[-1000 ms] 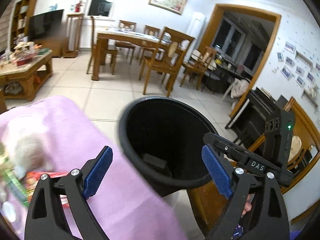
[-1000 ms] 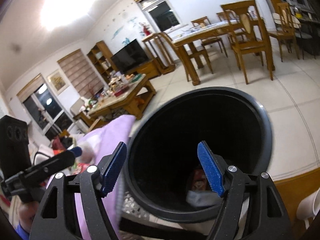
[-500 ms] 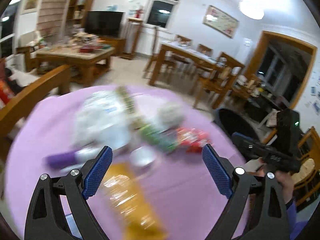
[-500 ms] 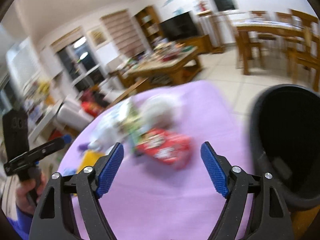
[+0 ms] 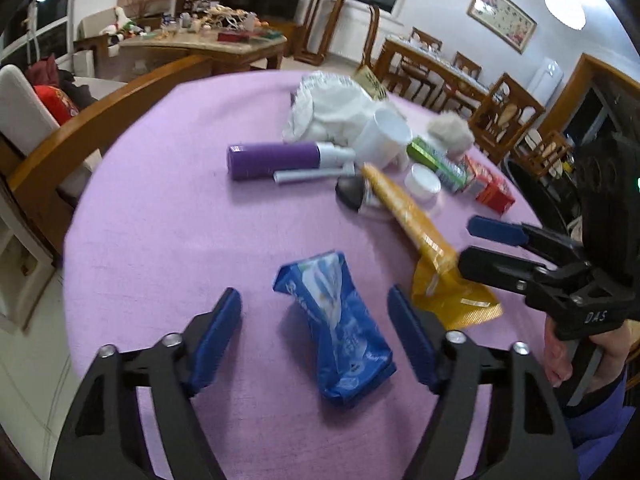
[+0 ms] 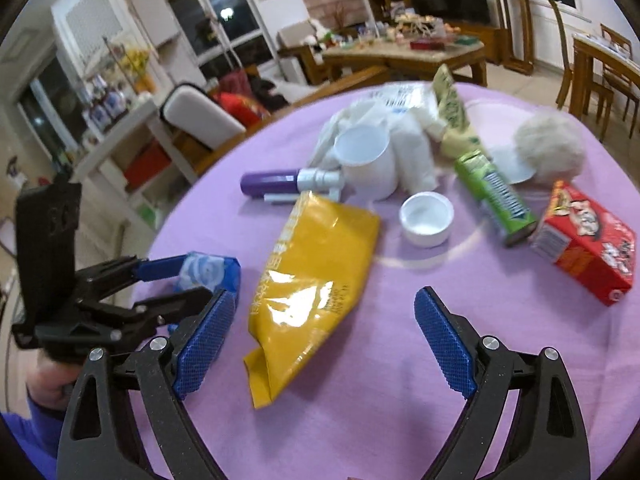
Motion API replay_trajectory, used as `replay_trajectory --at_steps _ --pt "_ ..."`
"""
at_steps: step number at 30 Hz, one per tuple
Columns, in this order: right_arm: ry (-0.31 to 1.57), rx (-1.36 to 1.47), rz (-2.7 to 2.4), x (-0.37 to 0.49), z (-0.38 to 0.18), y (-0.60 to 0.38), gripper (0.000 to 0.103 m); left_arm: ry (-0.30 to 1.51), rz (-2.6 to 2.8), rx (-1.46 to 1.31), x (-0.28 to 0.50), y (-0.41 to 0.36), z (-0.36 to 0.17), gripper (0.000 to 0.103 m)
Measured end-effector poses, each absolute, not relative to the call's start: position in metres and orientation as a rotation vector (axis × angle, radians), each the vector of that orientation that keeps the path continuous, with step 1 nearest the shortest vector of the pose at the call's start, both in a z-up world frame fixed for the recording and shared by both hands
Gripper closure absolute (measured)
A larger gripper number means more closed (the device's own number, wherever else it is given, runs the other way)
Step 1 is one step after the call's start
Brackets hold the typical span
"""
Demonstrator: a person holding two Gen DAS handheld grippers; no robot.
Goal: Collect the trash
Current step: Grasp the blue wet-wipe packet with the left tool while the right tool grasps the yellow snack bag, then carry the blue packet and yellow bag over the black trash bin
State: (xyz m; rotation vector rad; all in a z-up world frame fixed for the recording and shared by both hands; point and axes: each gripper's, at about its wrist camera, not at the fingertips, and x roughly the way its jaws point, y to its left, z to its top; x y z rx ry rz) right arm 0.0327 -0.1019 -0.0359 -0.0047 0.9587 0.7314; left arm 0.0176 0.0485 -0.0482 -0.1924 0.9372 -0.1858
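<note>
Trash lies on a round table with a purple cloth [image 5: 160, 216]. My left gripper [image 5: 316, 344] is open, its jaws on either side of a blue wrapper pack [image 5: 340, 328], not closed on it. My right gripper [image 6: 324, 340] is open over the lower end of a yellow snack bag [image 6: 312, 272]. The blue pack also shows in the right wrist view [image 6: 208, 272], between the left gripper's fingers. Farther on lie a purple bottle [image 5: 276, 158], a white cup [image 6: 368, 160], a small white lid [image 6: 426, 218], a green tube [image 6: 496, 196], a red box [image 6: 584, 240] and a fluffy ball [image 6: 550, 146].
A white crumpled bag [image 5: 332, 112] lies at the far side of the table. A wooden chair back [image 5: 100, 120] curves along the table's left edge. The black bin's rim [image 5: 532, 196] shows past the table's right edge. Dining chairs and a coffee table stand behind.
Both grippers have swung away from the black bin to the table and come down over the trash. The left now straddles the blue pack, the right hovers at the yellow bag.
</note>
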Motion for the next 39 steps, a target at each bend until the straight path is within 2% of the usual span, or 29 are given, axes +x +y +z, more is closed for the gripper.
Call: replay_trajectory --at_steps 2,4,5,6,7,8,14,18,24,33,39 --pt "0.976 -0.017 0.715 0.033 -0.042 -0.092 0.013 0.923 -0.181 -0.159 0.015 0.048 -0.051 0.037" --pt "0.992 -0.035 0.698 0.035 -0.050 -0.090 0.016 0.913 -0.172 -0.143 0.016 0.048 -0.051 0.044" --pt "0.997 -0.043 0.690 0.034 -0.055 -0.088 0.019 0.908 -0.160 -0.125 0.016 0.048 -0.051 0.052" --pt "1.001 -0.054 0.684 0.034 -0.058 -0.087 0.028 0.904 -0.152 -0.111 0.017 0.048 -0.052 0.060" --pt "0.985 -0.082 0.670 0.032 -0.061 -0.087 0.041 0.898 -0.157 -0.107 0.016 0.048 -0.052 0.062" --pt "0.972 -0.111 0.658 0.031 -0.061 -0.084 0.045 0.895 -0.171 -0.114 0.014 0.049 -0.053 0.066" --pt "0.948 -0.090 0.686 0.032 -0.057 -0.088 0.049 0.876 -0.185 -0.080 0.011 0.041 -0.053 0.069" --pt "0.894 -0.065 0.706 0.028 -0.046 -0.100 0.050 0.834 -0.211 -0.108 0.006 0.040 -0.045 0.076" --pt "0.831 0.003 0.710 0.026 -0.024 -0.135 0.050 0.754 -0.242 -0.132 0.002 0.034 -0.025 0.076" --pt "0.675 0.148 0.644 0.026 0.021 -0.231 0.050 0.623 -0.341 -0.146 0.014 -0.005 0.019 0.076" --pt "0.577 0.226 0.547 0.025 0.044 -0.312 0.050 0.565 -0.441 -0.100 0.038 -0.064 0.045 0.076"
